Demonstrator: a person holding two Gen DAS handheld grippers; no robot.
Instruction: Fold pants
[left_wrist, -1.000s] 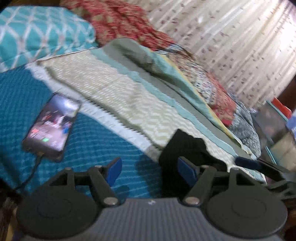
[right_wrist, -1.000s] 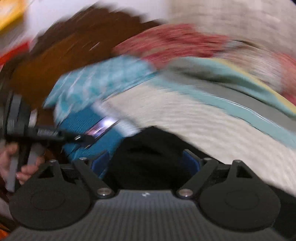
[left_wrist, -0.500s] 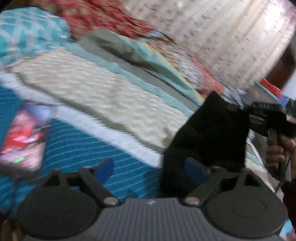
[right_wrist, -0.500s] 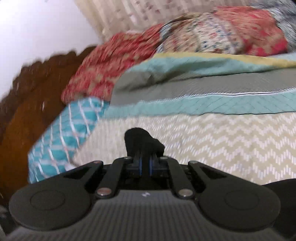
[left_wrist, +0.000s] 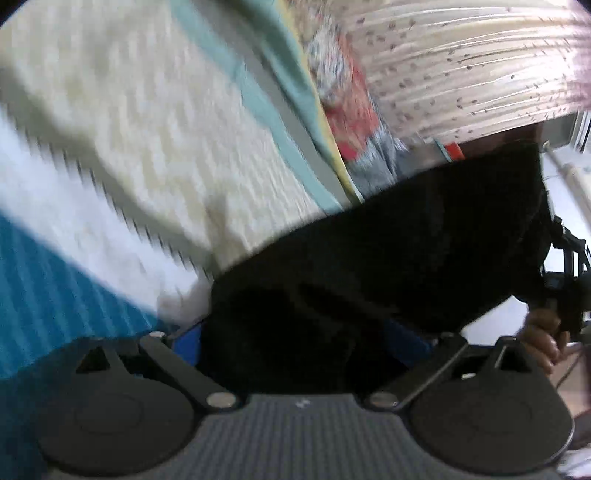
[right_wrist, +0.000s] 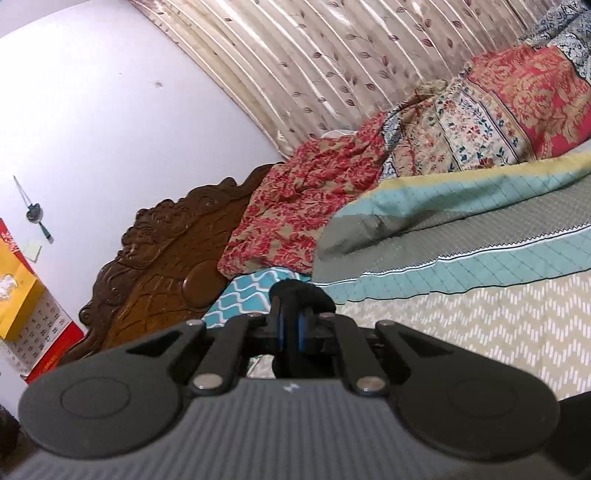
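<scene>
Right gripper (right_wrist: 290, 328) pinches pants (left_wrist: 388, 266) edge at 12 o'clock, likely to lift them off bed (right_wrist: 498, 325). Left gripper (left_wrist: 299, 336) spread wide, fabric bunched between fingers, ungripped.

The pants (left_wrist: 388, 258) are black, soft cloth — lifted off the bed and hanging in a loose, rumpled swath that runs from low centre up to the right in the left wrist view. In the right wrist view only a small bunched tuft (right_wrist: 301, 291) shows — pinched upright.
</scene>
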